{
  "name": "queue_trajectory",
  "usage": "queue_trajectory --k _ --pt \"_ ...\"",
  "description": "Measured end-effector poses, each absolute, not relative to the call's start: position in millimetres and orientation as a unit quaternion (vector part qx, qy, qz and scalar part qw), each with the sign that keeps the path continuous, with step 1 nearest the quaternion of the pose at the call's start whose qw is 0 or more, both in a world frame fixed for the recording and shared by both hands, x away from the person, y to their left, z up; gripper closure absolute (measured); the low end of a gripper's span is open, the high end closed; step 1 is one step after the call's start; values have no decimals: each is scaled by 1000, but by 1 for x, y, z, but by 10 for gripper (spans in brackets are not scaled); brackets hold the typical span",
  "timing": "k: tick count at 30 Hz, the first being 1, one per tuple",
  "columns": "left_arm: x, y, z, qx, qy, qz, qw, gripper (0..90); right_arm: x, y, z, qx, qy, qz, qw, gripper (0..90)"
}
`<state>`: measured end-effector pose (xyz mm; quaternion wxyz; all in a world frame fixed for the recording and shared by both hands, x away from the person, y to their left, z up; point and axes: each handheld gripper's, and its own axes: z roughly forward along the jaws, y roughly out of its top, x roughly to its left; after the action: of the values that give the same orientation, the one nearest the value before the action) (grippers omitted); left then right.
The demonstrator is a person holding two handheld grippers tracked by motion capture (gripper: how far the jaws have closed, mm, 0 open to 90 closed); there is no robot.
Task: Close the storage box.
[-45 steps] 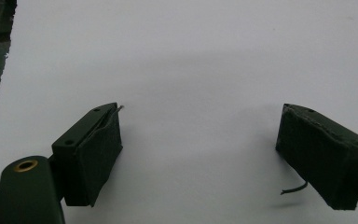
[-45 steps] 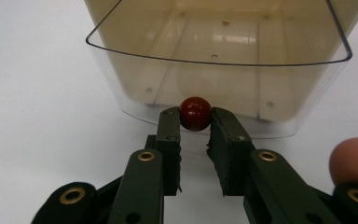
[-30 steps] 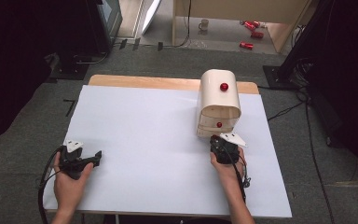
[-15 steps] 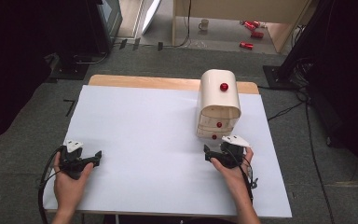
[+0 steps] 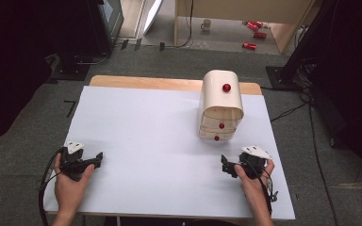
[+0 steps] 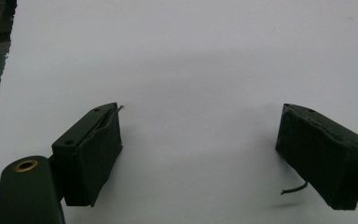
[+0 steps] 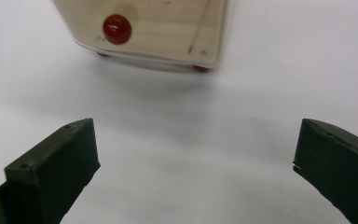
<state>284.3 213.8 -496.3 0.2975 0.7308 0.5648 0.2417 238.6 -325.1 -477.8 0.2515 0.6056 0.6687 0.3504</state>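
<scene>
Right gripper (image 5: 230, 165) backed off drawer cabinet (image 5: 220, 104), jaws now wide apart.

Evenly lit from overhead, bright on the white surface (image 5: 146, 132), dark toward the room's left and right edges. Soft, short shadows beneath the wooden drawer box (image 5: 220, 106) and under each hand. Slightly grainy and soft in the high view. Mild glare, near washed-out white in both gripper views; jaws close to the lens blurred, red knob (image 7: 117, 29) a little out of focus.
</scene>
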Motion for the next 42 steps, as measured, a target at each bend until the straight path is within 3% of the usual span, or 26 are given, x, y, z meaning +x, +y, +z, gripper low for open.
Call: queue_trajectory --k 24,42 --pt "284 214 -496 731 565 243 298 141 185 -402 -496 640 660 315 235 0" --pt "284 214 -496 731 565 242 297 141 172 -409 -505 630 669 293 262 0"
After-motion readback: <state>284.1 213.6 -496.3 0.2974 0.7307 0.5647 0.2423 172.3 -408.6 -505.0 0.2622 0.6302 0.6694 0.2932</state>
